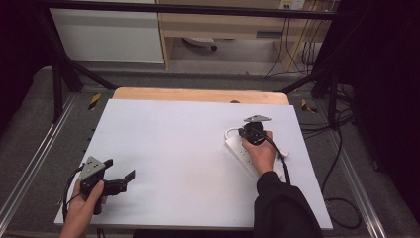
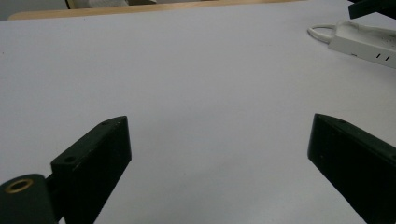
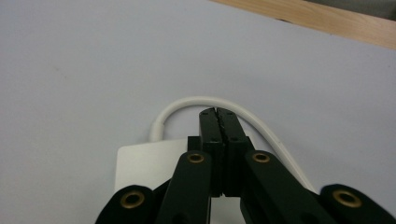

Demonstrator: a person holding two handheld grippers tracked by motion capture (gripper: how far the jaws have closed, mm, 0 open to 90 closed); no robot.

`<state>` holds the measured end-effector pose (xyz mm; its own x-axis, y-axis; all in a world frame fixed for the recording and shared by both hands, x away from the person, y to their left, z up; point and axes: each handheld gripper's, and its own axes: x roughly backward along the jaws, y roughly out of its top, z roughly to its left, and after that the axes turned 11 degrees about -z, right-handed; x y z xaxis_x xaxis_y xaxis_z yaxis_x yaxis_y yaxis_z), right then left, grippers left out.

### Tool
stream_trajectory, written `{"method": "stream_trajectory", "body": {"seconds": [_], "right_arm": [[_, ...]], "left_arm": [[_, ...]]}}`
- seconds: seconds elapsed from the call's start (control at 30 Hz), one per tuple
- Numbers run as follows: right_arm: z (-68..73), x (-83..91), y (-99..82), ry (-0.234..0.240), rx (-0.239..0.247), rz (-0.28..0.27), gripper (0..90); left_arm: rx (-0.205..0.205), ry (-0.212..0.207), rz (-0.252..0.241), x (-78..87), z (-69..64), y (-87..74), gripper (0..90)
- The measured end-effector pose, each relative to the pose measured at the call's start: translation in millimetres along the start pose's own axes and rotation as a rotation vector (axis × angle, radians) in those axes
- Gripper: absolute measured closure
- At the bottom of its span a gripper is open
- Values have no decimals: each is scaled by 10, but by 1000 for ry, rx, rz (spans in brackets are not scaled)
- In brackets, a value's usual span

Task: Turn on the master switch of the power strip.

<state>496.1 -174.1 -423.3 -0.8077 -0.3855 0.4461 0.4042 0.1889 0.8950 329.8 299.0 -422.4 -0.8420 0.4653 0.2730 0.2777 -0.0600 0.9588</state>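
A white power strip [image 1: 247, 161] lies on the right side of the white table top [image 1: 173, 144], its white cable [image 1: 229, 132] looping off the far end. My right gripper [image 1: 243, 134] hovers over that far end, jaws shut with nothing between them. In the right gripper view the shut gripper [image 3: 218, 112] points over the strip [image 3: 144, 165] toward the cable loop [image 3: 187, 101]. At the table's near left corner my left gripper [image 1: 121, 168] is open and holds nothing. In the left gripper view this gripper [image 2: 219, 122] faces the strip [image 2: 364, 44] far off.
A wooden strip [image 1: 198, 95] borders the table's far edge. Black frame bars [image 1: 64, 69] stand at both sides, and cables [image 1: 341, 163] trail on the floor to the right. A cabinet [image 1: 109, 34] stands behind the table.
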Motion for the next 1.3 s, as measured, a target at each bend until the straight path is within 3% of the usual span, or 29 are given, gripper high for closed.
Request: {"method": "stream_trajectory", "body": {"seconds": [0.43, 0.6, 0.67, 0.87, 1.17, 1.3], "right_arm": [[-34, 154, 116, 25, -49, -63, 883], [-30, 231, 162, 40, -57, -93, 746], [-23, 262, 180, 46, -71, -90, 607], [-69, 353, 222, 35, -107, -104, 353], [-76, 466, 270, 47, -122, -122, 121], [-69, 544, 286, 54, -115, -134, 66]], "left_arm": [[-1, 2, -3, 9, 3, 3, 63], [-1, 2, -3, 13, 2, 2, 64], [-2, 2, -2, 16, 2, 2, 63], [2, 3, -3, 20, 5, 1, 63], [6, 3, -6, 28, 5, 0, 63], [5, 3, -7, 30, 6, 1, 63]]}}
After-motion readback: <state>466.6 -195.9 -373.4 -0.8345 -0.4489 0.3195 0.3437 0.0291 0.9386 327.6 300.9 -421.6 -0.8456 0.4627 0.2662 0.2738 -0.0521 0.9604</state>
